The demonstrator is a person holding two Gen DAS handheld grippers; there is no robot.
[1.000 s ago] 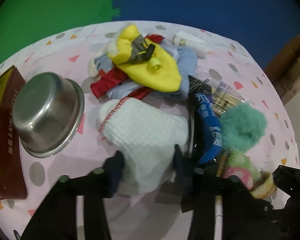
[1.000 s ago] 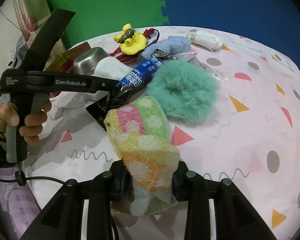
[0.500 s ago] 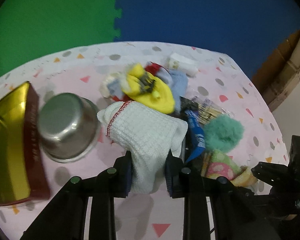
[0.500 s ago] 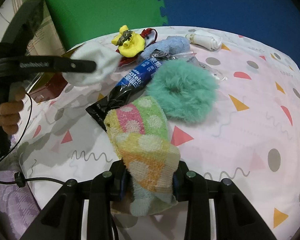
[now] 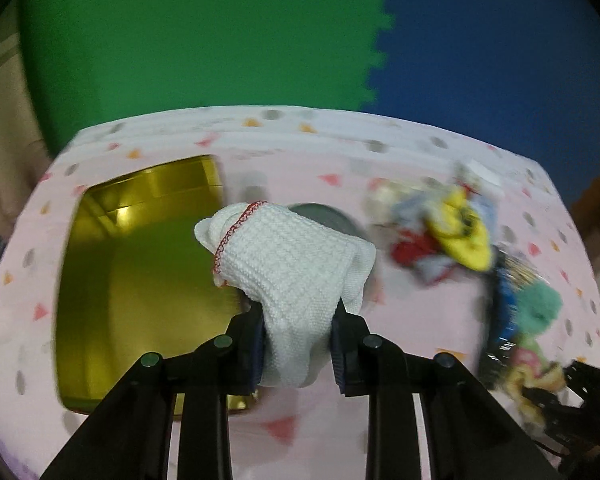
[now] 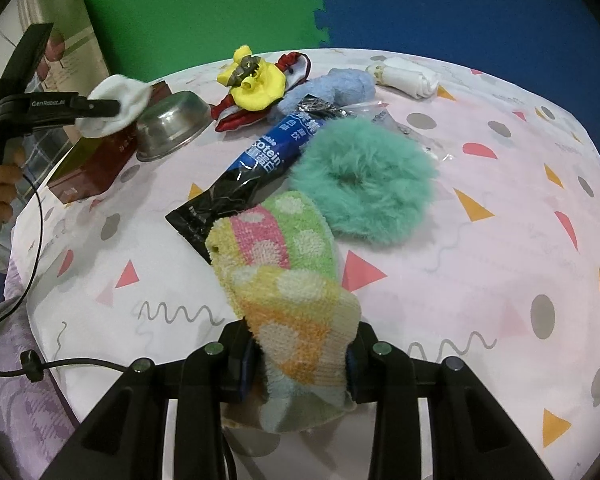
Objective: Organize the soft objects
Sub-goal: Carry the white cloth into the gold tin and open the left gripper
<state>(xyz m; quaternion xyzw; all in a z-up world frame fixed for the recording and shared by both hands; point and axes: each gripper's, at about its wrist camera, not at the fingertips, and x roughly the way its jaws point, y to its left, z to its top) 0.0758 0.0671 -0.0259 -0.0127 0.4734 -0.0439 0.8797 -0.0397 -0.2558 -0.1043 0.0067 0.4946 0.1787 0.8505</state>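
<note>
Clearly, the left claw (image 5: 298, 346), clamped on the white waffle-knit cloth (image 5: 288, 268), hangs just right of the open gold-lined box (image 5: 140, 264).

A bare stretch of tablecloth (image 6: 480, 280) lay open to the right of the teal scrunchie (image 6: 364, 184). Toward the left, passage was narrowed by a steel bowl (image 6: 172, 128) beside a gold-lined box (image 5: 140, 280). The far middle was crowded by a heap of soft things (image 6: 268, 84), with a black-and-blue packet (image 6: 252, 168) stretched diagonally before it.
</note>
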